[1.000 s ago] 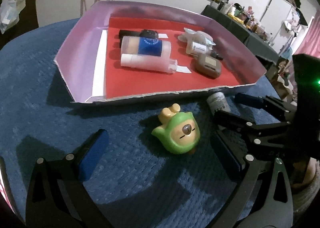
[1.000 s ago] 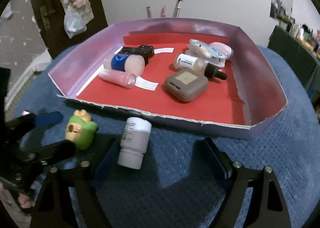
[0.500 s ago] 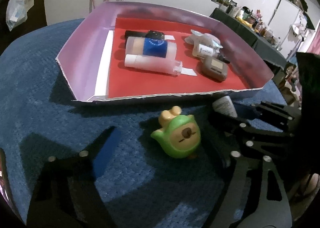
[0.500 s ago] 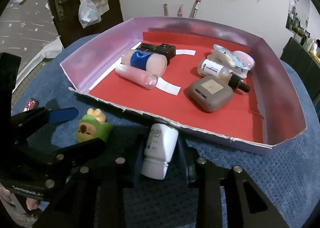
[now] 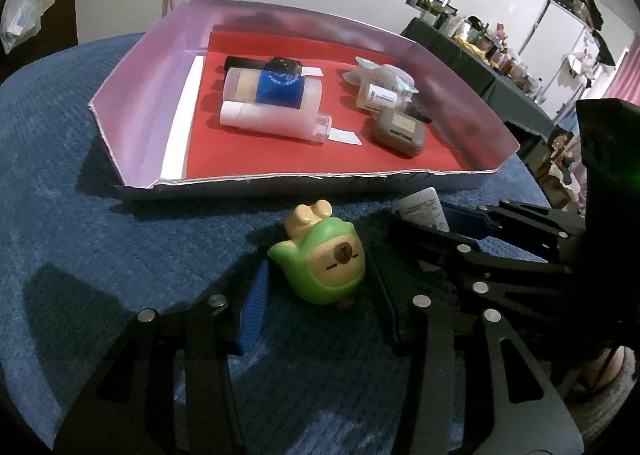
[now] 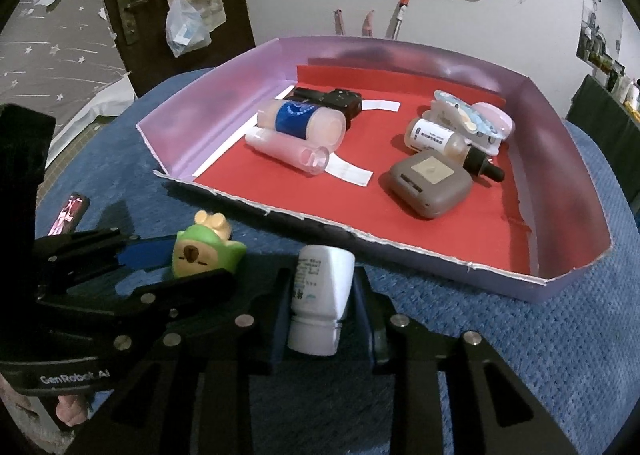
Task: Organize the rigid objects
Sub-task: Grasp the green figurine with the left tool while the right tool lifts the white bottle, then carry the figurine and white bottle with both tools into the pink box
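A green capybara toy [image 5: 324, 267] lies on the blue cloth in front of the purple tray [image 5: 136, 127]. My left gripper [image 5: 320, 295] has its jaws closing on it, with a pad against each side. In the right wrist view the toy [image 6: 204, 251] sits between that gripper's fingers. A white pill bottle [image 6: 320, 295] lies just right of the toy. My right gripper [image 6: 322, 311] has its jaws closing on the bottle, with both pads pressed on its body. From the left wrist view only the bottle's end [image 5: 424, 207] shows past the right gripper [image 5: 436, 223].
The tray's red floor [image 6: 460, 239] holds a blue-labelled bottle [image 6: 304, 121], a clear tube [image 6: 288, 149], a brown case [image 6: 428, 183], a dropper bottle [image 6: 444, 139] and a black item [image 6: 336, 99]. A phone [image 6: 68, 211] lies on the cloth at left.
Both pairs of jaws have come together, the left around the green toy and the right around the white bottle. Neither hand has shifted much.
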Motion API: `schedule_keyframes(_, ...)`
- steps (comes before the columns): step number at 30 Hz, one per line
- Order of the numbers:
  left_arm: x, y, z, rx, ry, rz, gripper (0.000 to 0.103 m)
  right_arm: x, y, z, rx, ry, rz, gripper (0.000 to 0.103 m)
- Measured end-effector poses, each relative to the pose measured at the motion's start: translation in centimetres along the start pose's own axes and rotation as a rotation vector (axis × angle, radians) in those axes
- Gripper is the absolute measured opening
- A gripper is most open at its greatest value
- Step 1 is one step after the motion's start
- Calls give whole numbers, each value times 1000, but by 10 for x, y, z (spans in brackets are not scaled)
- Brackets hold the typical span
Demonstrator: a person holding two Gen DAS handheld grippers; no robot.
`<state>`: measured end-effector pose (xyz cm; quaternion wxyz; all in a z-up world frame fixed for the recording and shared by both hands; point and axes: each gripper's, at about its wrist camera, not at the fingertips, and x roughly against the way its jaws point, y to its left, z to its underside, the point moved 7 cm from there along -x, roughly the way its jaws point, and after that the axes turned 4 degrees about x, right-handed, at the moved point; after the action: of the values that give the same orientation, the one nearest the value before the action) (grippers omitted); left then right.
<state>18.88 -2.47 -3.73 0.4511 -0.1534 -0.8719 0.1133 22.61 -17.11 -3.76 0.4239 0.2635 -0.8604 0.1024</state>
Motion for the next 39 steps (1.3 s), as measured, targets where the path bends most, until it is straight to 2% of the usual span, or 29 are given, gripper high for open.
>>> schedule_keyframes(11,13,6,-2,13,-24,2,45,17,12,-3,14,-24,-14,31)
schedule_keyframes(21,28,-5,-4,-10,-43,19,45,31,16,-3,13,-46,-43,31)
schedule_keyframes(30,42,-19,-25,-43,-83,31,45,57,18,-15,8,-85,-101,31)
schedule_keyframes(39,35,-20,-54,-62,-75,6,45,58,1,-41,19,-91,-100,31)
